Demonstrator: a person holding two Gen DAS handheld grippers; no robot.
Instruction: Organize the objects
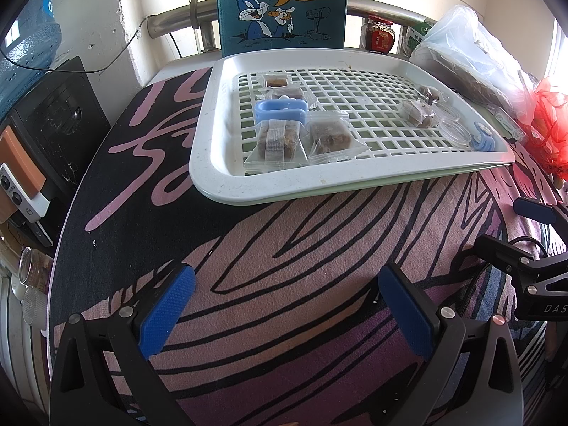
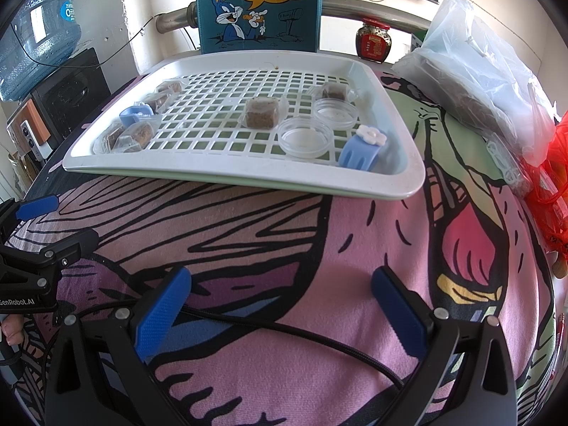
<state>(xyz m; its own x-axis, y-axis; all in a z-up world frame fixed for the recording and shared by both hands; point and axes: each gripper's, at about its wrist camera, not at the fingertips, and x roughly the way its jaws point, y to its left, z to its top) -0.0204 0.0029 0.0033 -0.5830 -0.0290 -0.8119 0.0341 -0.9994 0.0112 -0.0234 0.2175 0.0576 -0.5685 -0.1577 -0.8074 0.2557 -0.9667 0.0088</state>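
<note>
Two hand-held grippers held spread and empty over the patterned counter, left [image 1: 285, 305], right [image 2: 280, 301], wrapped snack cakes [image 2: 261, 113], clear round dishes [image 2: 305, 136] and blue clips [image 2: 362, 151] found lying in the white slotted tray [image 2: 248, 177].

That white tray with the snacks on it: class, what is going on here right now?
Nobody is handling anything yet. The left gripper and the right gripper are both open and empty, hovering over the patterned cloth in front of the white tray. On the tray lie several wrapped snack cakes, two clear round dishes and two blue clips, still scattered. The organizing seems not to have begun.
</note>
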